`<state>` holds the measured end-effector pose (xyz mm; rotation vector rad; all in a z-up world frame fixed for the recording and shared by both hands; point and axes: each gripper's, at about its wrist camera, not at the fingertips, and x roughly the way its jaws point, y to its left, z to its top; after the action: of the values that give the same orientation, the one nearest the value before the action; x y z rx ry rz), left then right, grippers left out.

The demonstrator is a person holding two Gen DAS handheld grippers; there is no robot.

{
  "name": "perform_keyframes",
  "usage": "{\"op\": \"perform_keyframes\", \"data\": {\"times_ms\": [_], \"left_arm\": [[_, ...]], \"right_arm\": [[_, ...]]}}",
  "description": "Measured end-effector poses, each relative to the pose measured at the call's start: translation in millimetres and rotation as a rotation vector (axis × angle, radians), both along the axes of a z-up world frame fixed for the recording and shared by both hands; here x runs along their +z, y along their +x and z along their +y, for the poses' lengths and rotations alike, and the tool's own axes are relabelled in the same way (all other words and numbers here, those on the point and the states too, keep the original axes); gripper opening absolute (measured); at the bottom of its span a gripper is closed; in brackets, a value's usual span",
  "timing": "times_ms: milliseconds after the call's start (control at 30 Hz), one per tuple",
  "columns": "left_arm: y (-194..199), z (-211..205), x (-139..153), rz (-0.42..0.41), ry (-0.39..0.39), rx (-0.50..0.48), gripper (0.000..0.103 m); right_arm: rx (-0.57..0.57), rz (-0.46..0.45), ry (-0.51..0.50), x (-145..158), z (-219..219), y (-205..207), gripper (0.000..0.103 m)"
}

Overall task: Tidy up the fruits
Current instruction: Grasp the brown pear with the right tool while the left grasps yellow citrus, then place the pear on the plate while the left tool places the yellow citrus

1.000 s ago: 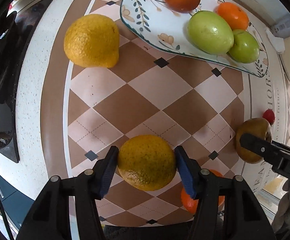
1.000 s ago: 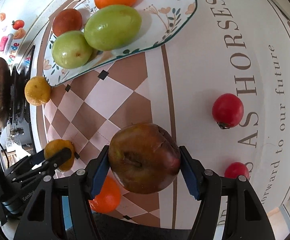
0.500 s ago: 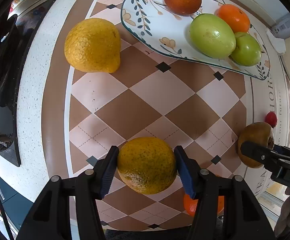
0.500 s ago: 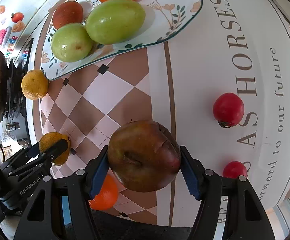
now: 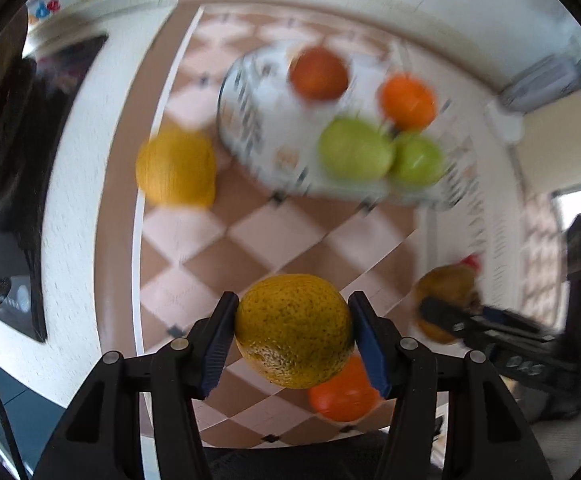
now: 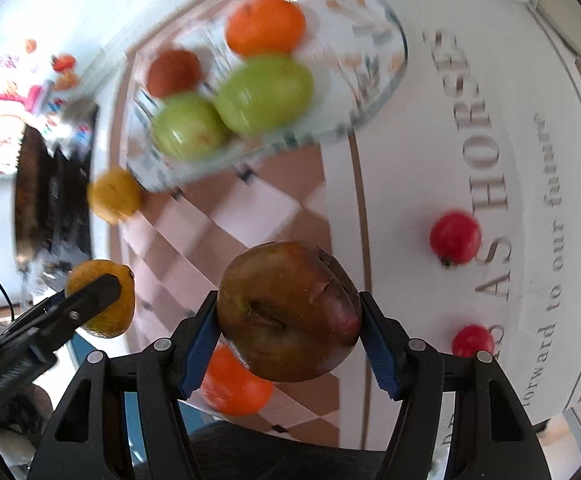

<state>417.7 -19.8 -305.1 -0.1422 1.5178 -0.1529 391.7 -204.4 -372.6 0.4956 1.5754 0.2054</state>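
My left gripper (image 5: 293,332) is shut on a speckled yellow-green orange (image 5: 293,330), held above the checkered mat. My right gripper (image 6: 288,316) is shut on a dark red-brown apple (image 6: 288,312), also held above the mat. The patterned plate (image 5: 250,120) lies ahead, also in the right wrist view (image 6: 374,76), and holds two green fruits (image 5: 354,148), an orange (image 5: 408,100) and a red-brown fruit (image 5: 318,73). A yellow orange (image 5: 176,168) sits on the mat left of the plate. A small orange (image 5: 342,394) lies under my grippers.
Two red tomatoes (image 6: 454,238) (image 6: 472,340) lie on the white lettered part of the mat at right. A black stove (image 5: 6,160) borders the left side. The counter's front edge is just below the grippers. The scene is motion-blurred.
Both grippers have risen and pulled back with their fruits held; the plate and table now look farther away and blurred. The fruits on the plate have not moved.
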Motion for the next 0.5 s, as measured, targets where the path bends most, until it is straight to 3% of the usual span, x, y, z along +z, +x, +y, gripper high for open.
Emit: {"op": "perform_keyframes", "data": {"times_ms": [100,233,500], "left_arm": [[29,0,35,-0.063,-0.031,0.006,0.054],[69,-3,54,-0.113,0.006,0.005,0.054],[137,1,8,-0.04,0.144,0.007,0.054]], "right_arm": [[-0.027,-0.066,0.015,26,-10,22,0.068],[-0.045,-0.153,-0.043,50,-25,64,0.068],[0.005,-0.189,-0.197,40,-33,137,0.068]]}}
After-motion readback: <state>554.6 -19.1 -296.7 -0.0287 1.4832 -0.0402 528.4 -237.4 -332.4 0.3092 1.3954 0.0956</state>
